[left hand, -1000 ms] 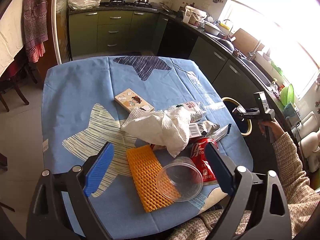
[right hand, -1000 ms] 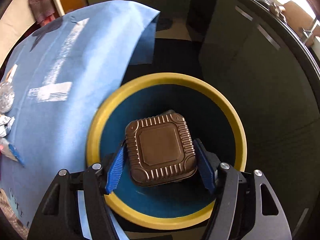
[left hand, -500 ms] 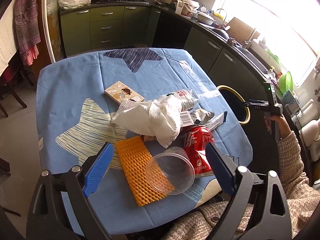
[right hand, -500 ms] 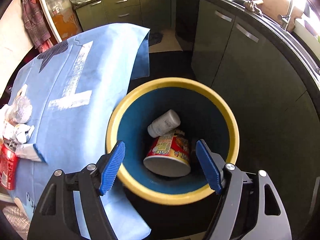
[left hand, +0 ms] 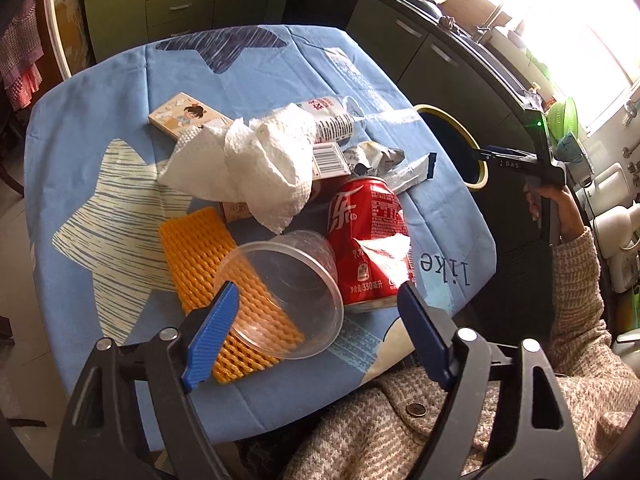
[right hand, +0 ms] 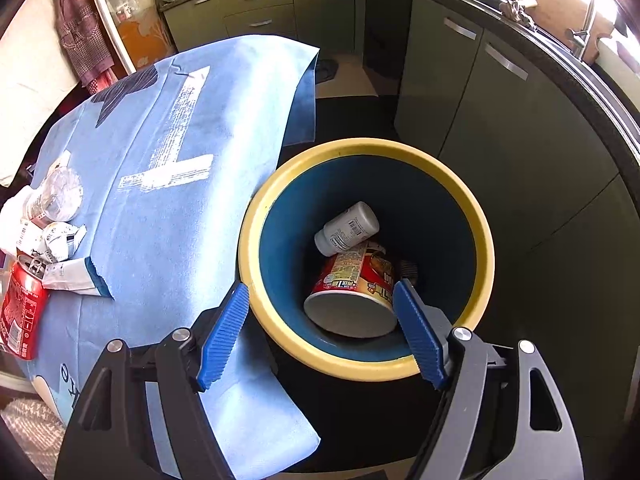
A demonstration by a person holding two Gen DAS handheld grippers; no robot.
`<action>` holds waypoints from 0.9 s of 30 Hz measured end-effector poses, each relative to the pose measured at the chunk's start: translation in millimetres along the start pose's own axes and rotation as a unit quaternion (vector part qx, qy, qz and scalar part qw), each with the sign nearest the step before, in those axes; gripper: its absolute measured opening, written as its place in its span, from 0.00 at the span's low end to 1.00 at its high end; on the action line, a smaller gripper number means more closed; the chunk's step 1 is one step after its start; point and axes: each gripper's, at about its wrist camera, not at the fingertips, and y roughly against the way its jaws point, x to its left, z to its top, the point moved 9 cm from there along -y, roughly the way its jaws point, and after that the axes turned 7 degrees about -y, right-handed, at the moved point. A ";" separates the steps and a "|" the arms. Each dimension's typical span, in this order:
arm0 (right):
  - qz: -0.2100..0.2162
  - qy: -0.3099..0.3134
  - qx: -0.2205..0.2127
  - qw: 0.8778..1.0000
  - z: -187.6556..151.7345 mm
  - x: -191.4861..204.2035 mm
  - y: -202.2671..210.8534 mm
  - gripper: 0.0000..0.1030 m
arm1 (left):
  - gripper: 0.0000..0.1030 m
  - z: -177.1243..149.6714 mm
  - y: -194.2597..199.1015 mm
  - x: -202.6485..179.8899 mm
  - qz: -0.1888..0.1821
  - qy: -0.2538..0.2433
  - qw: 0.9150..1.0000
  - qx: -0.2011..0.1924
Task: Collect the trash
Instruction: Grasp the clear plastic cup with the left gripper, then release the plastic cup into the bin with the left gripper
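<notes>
My left gripper [left hand: 318, 332] is open, low over the table's near edge, its jaws either side of a clear plastic cup [left hand: 286, 292] lying on an orange foam net [left hand: 224, 288]. A red cola can [left hand: 368, 240], crumpled white paper towel [left hand: 256, 164], a plastic bottle [left hand: 332, 120], a small printed box [left hand: 188, 116] and wrappers [left hand: 388, 164] lie beyond. My right gripper [right hand: 324, 336] is open and empty above the yellow-rimmed blue bin [right hand: 476, 232]. In the bin lie a noodle cup [right hand: 354, 292] and a white bottle [right hand: 346, 230].
The table wears a blue cloth [left hand: 100, 112] that hangs down beside the bin [left hand: 474, 148]. Dark green cabinets [right hand: 500, 112] run behind and to the right of the bin. The person's sweater sleeve [left hand: 576, 292] is at the right.
The brown square container left my right gripper and dropped into the bin; that gripper rose and drew back. My left gripper moved down and closer to the clear cup.
</notes>
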 end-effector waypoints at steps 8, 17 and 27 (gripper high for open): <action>0.004 -0.001 0.001 1.000 -5.6 -1.5 0.6 0.72 | 0.40 -5.0 -22.8 -4.9 -0.010 -0.008 1.000 0.028; 0.006 -0.005 0.004 1.000 -10.2 -5.0 -2.4 0.72 | 0.04 1.2 -17.0 -5.7 -0.003 -0.031 0.999 0.011; 0.005 -0.020 -0.032 0.999 -17.5 -13.4 27.0 0.72 | 0.04 53.0 14.8 -59.5 -0.007 -0.117 0.993 -0.022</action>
